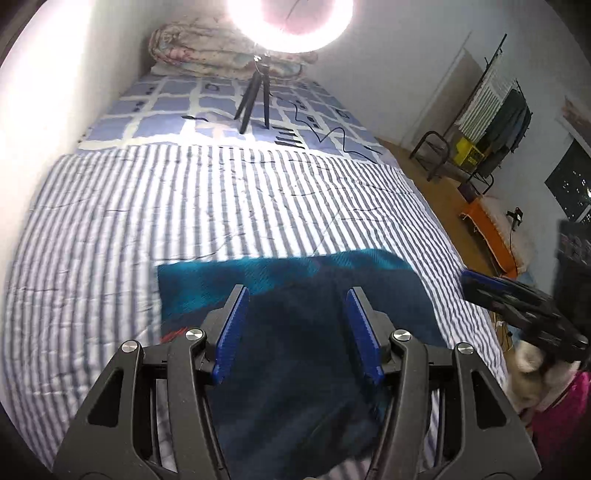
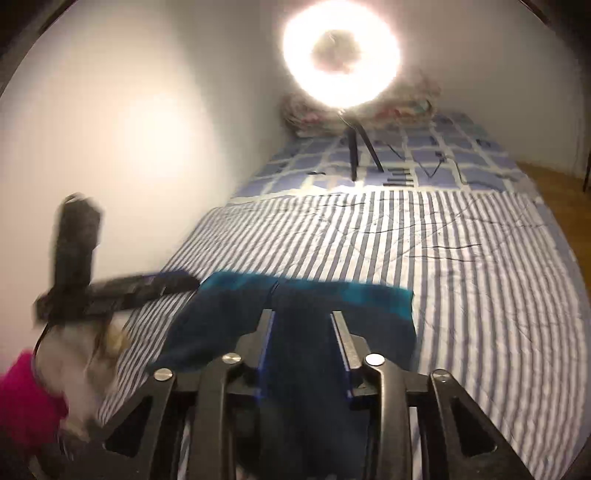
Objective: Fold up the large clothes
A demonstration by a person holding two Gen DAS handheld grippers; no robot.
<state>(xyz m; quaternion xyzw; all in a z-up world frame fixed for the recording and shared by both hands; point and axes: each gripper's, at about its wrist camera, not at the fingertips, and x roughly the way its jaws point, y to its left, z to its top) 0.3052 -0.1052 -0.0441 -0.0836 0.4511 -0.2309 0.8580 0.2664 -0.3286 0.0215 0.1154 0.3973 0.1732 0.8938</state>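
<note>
Currently you're holding both grippers empty over the folded teal garment (image 1: 295, 295): left gripper (image 1: 295, 295) parted wide, right gripper (image 2: 303, 317) parted narrowly, nothing pinched. Garment is lying flat on the striped sheet (image 1: 221, 203), likely released post-fold. Ring light (image 1: 288, 14) is glaring beyond.

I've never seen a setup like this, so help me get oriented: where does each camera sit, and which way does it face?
Left wrist: on the left gripper, looking down its open blue fingers over the teal garment; the right gripper shows at the right edge.
Right wrist: on the right gripper, same direction; left gripper and a pink sleeve at left.
Shared: garment, striped sheet, ring light on a tripod.
</note>
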